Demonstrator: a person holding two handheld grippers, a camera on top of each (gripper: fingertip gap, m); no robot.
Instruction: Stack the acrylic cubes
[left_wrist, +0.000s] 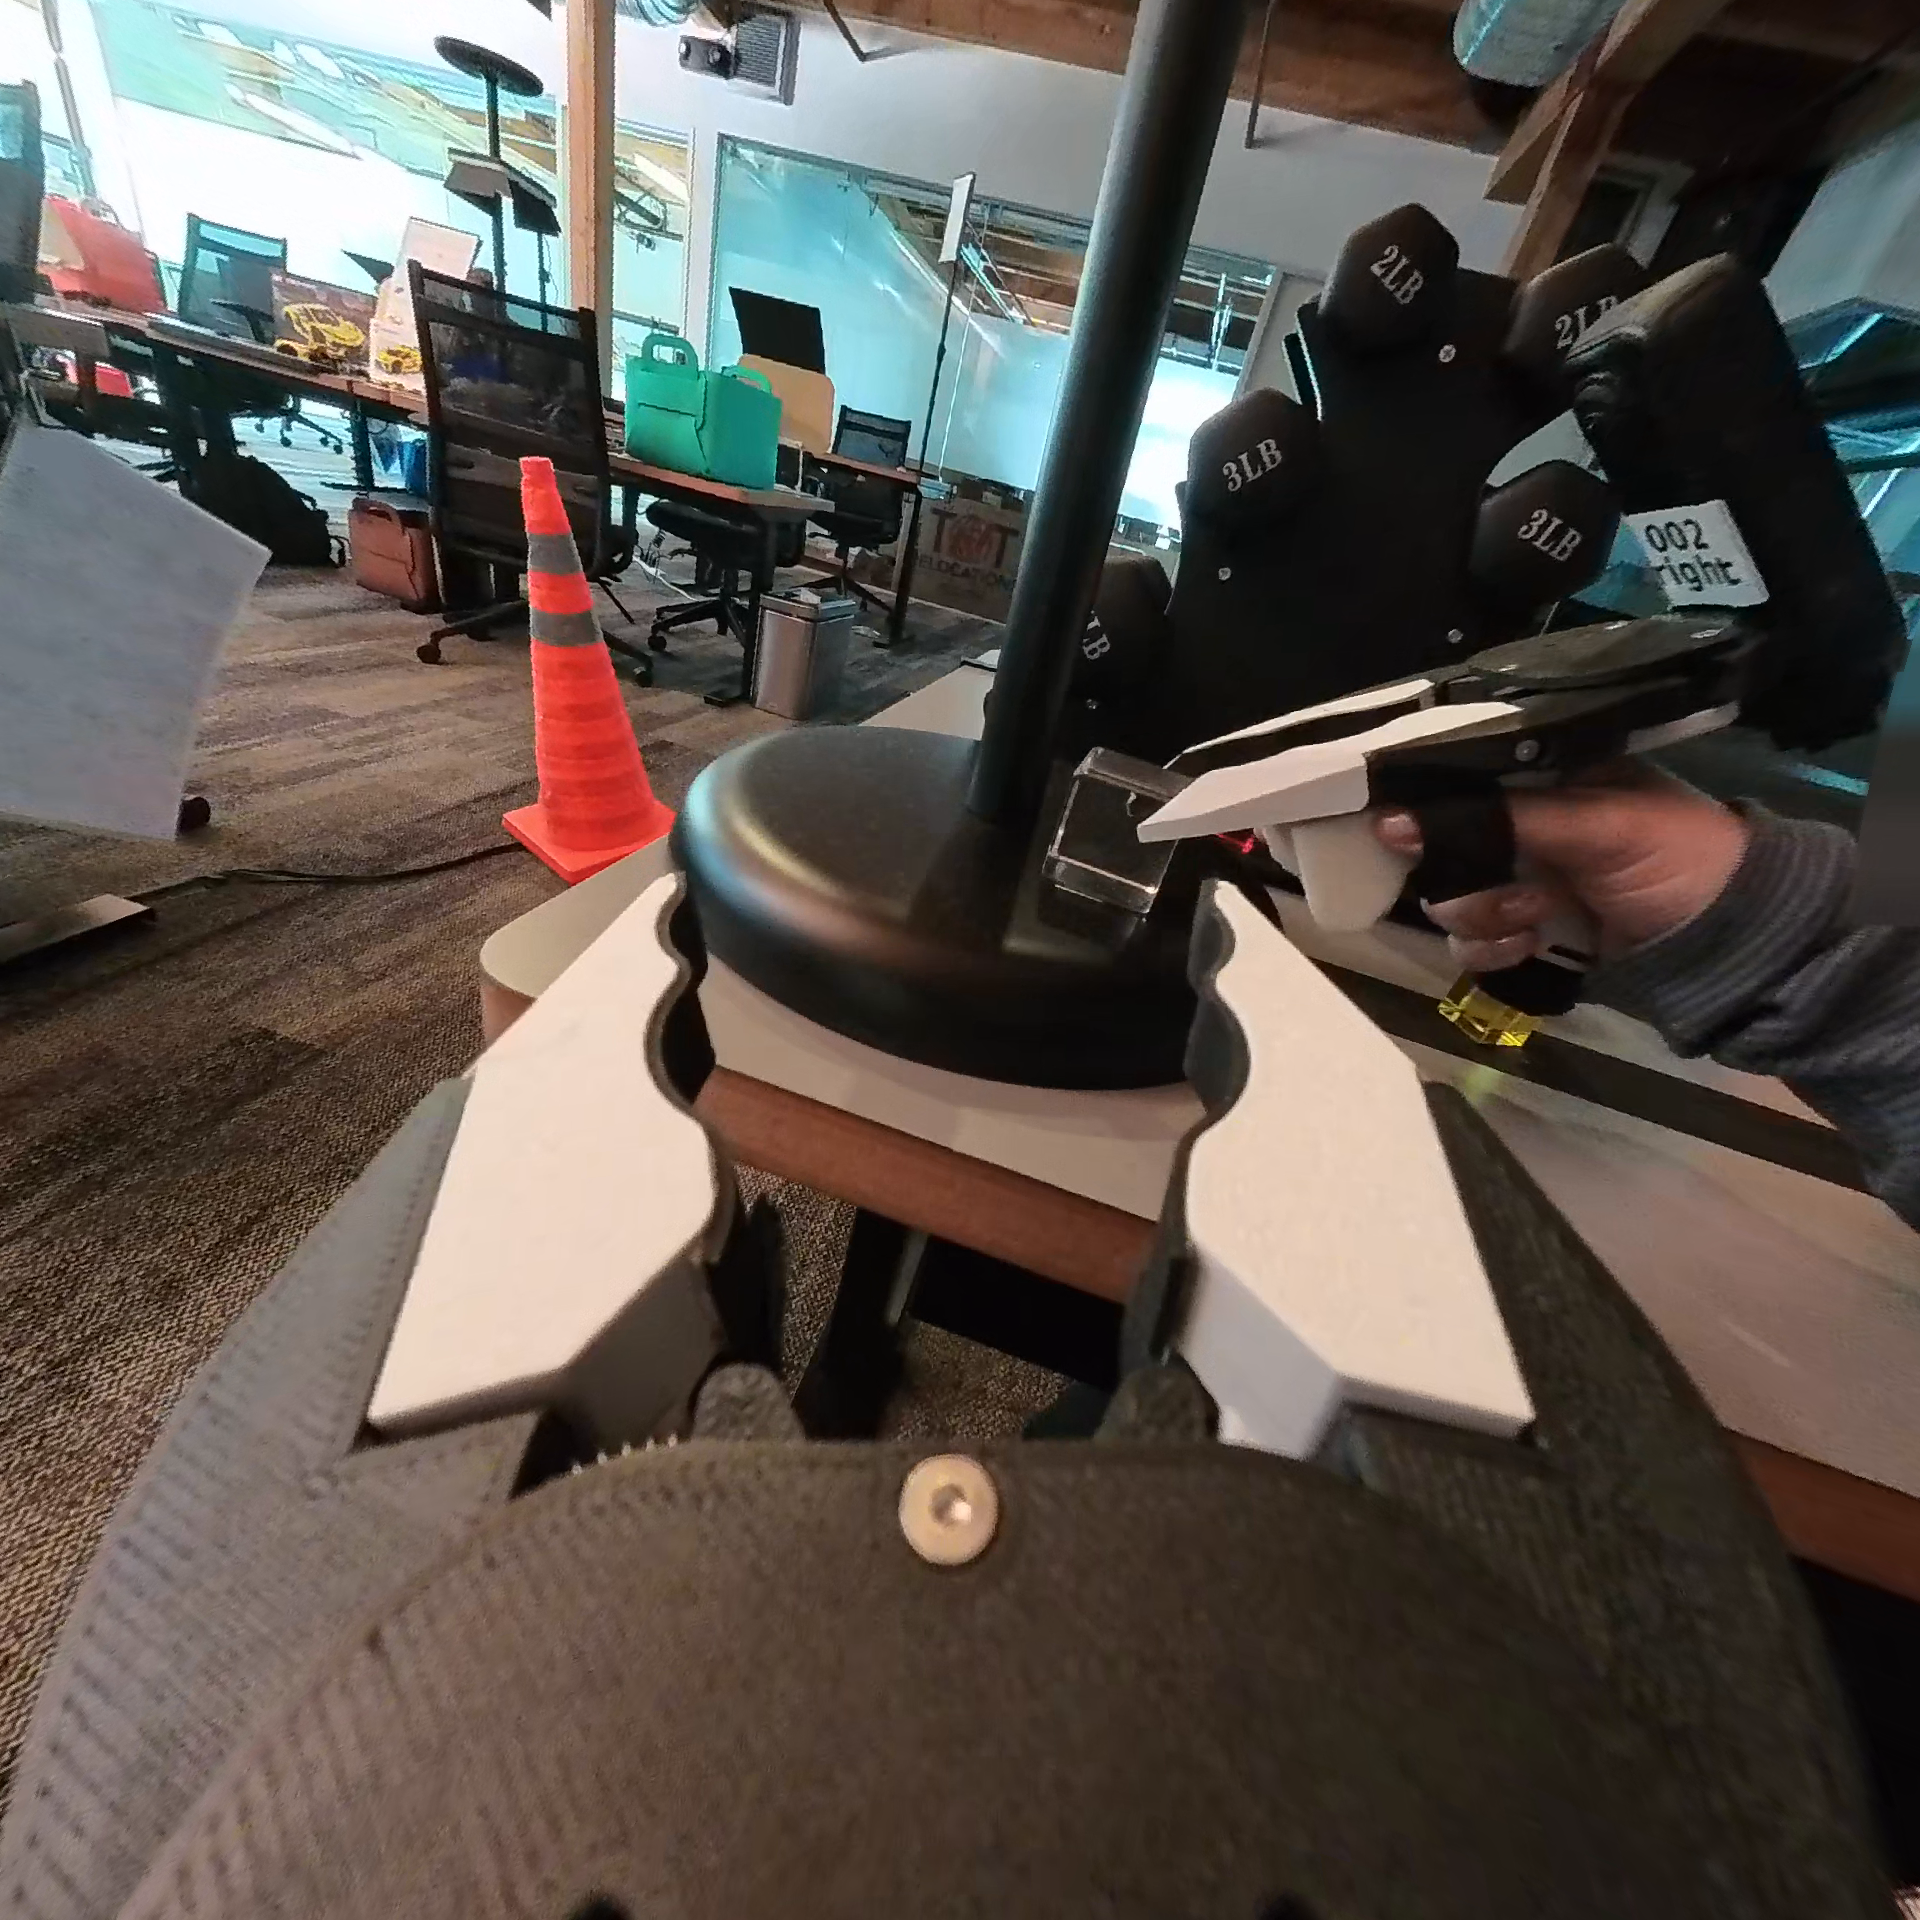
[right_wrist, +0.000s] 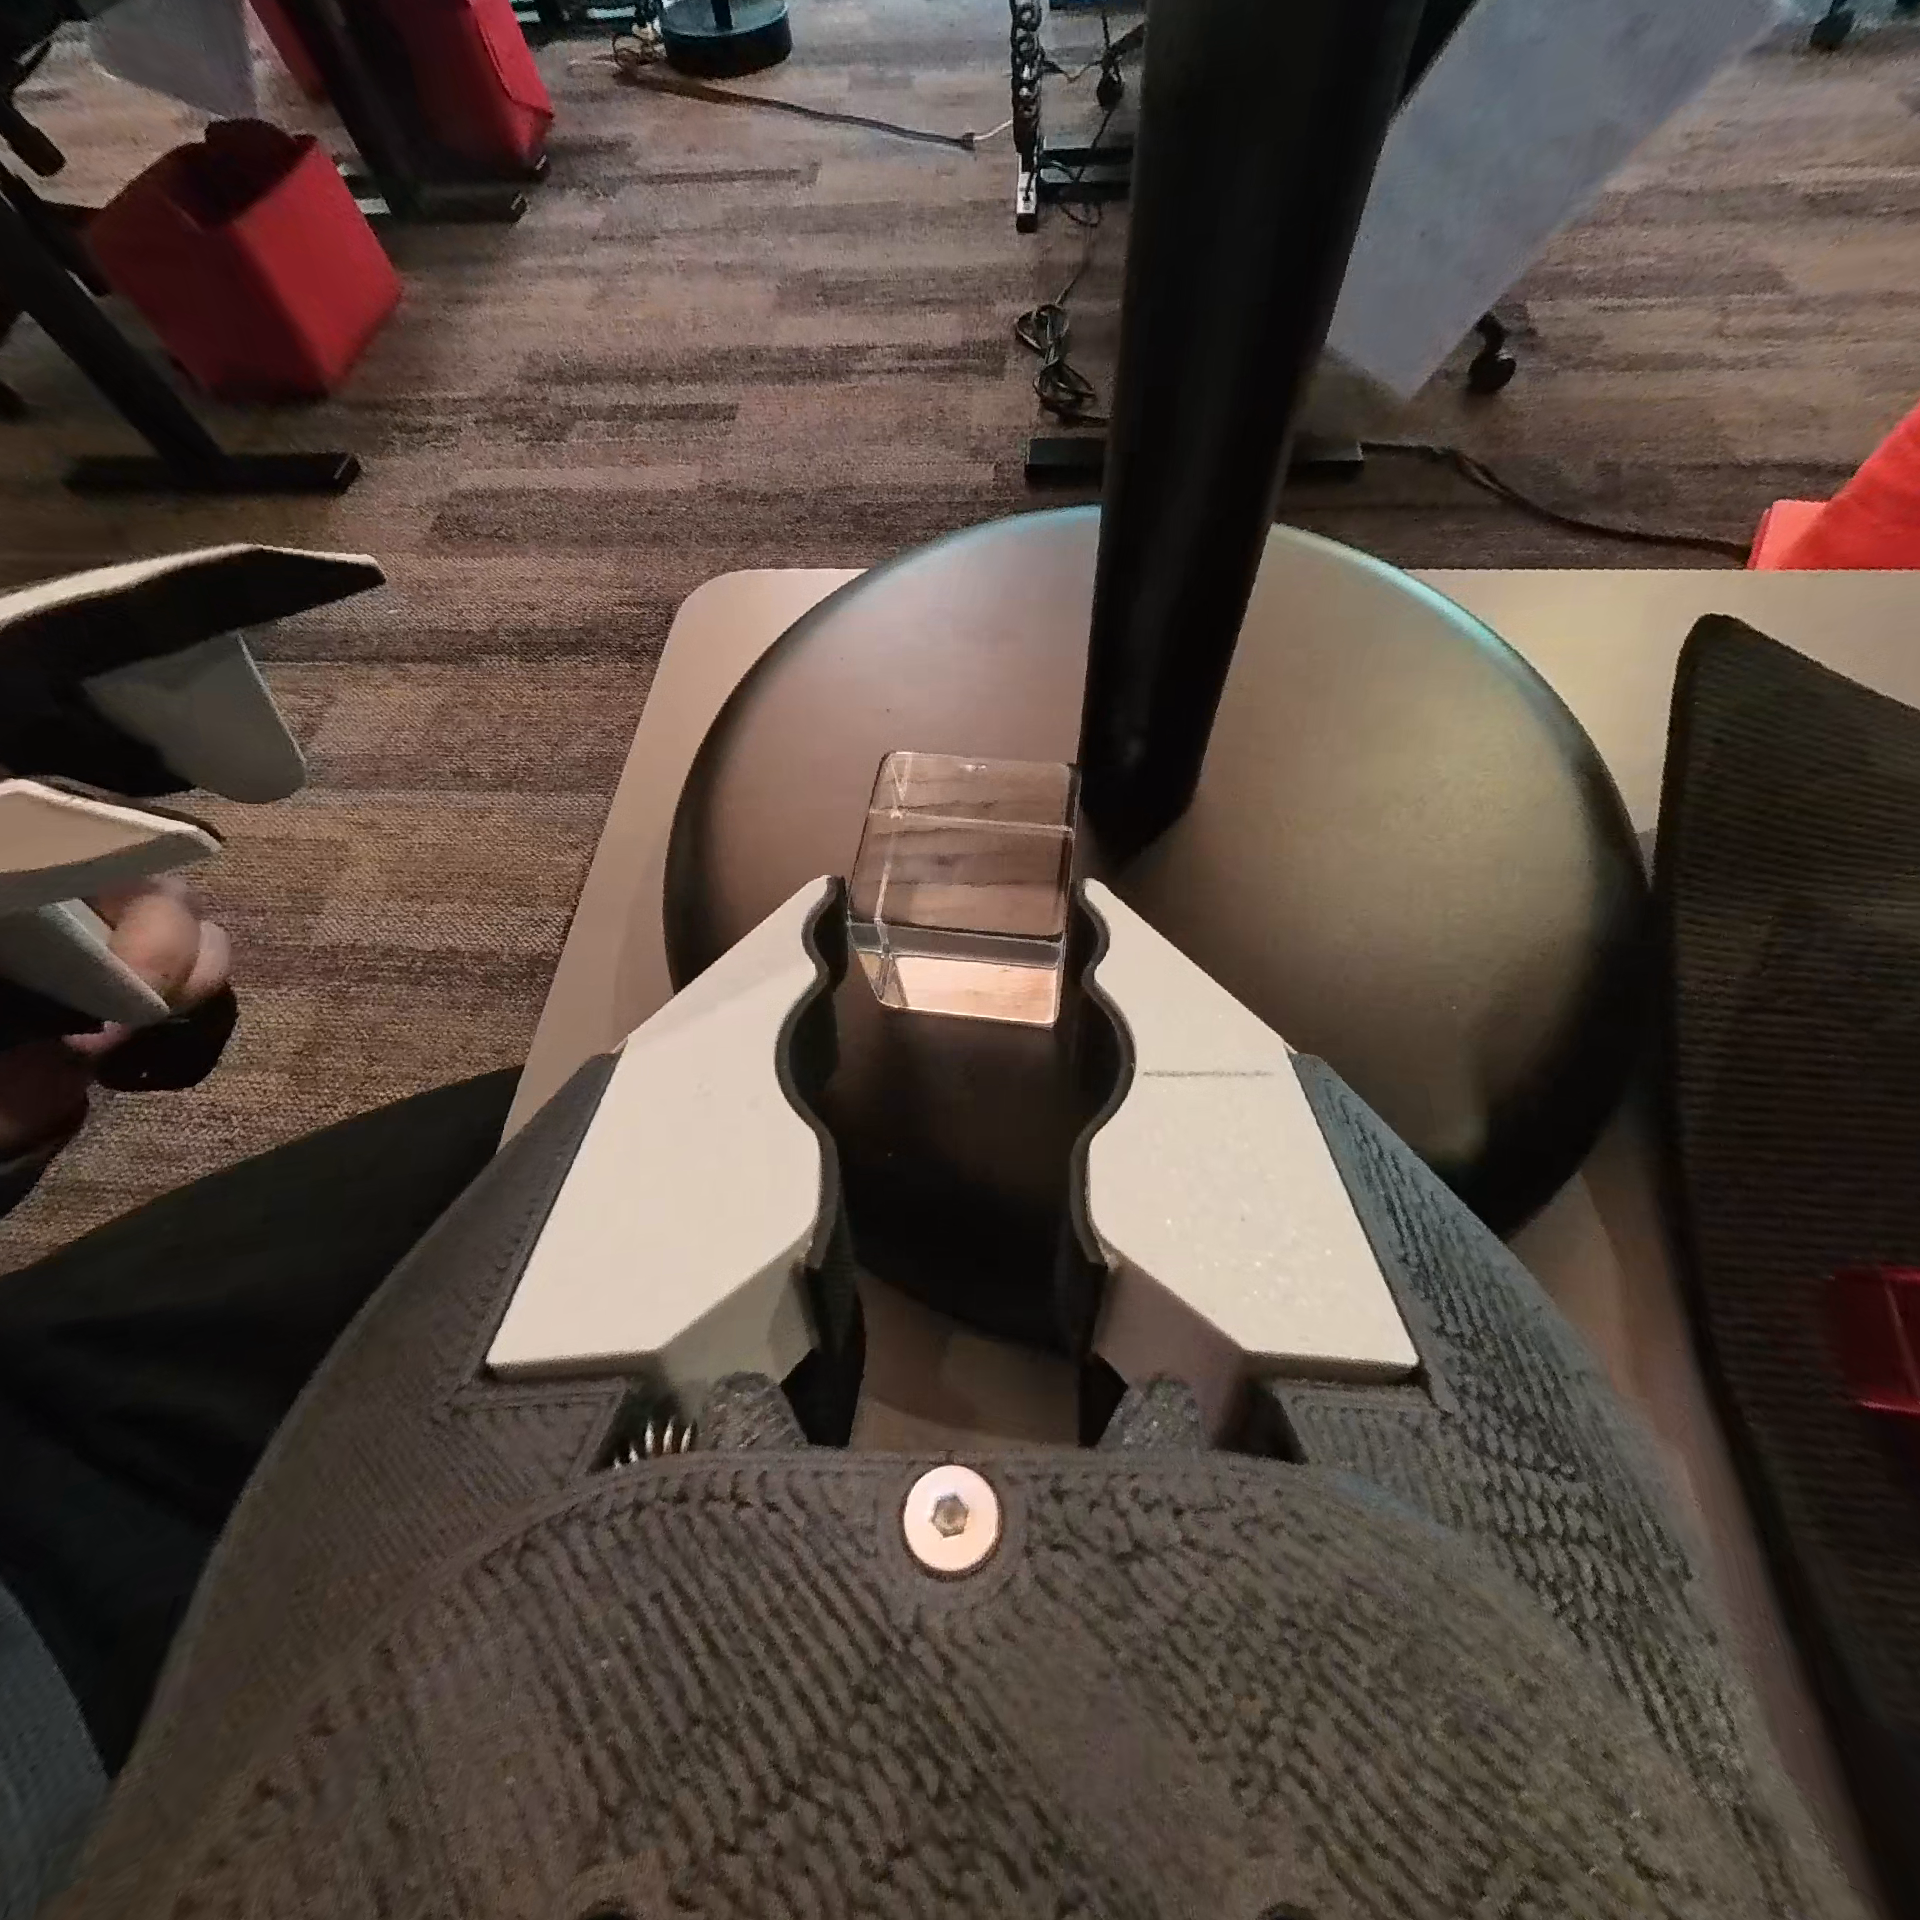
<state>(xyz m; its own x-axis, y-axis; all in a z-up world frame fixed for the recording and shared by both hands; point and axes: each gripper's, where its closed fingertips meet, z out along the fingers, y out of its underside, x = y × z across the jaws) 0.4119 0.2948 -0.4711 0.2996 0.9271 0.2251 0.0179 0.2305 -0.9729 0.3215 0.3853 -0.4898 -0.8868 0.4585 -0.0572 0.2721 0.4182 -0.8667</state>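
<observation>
The right gripper (right_wrist: 958, 940) grips a clear cube (right_wrist: 961, 894) between its fingers, both pads pressed on its sides, just above the black round lamp base (left_wrist: 883, 883) and beside the base's pole (left_wrist: 1081, 468), whose top is cut off. The left gripper (left_wrist: 951, 987) has its fingers spread wide, bare, flanking the base at the bench (left_wrist: 582, 925) corner. A yellow cube (left_wrist: 1486, 1013) lies right of the base, partly hidden under the hand (left_wrist: 1579, 873).

Right gripper (right_wrist: 961, 935) clamps a clear cube (right_wrist: 961, 883) between its fingertips, pads pressed on both sides, just above a black round lamp base (right_wrist: 1403, 831) beside the black pole (right_wrist: 1226, 364). Base sits at the desk's (right_wrist: 623, 831) far corner. Left gripper (right_wrist: 156, 707) hangs off the desk's left edge, over carpet (right_wrist: 623, 364).
</observation>
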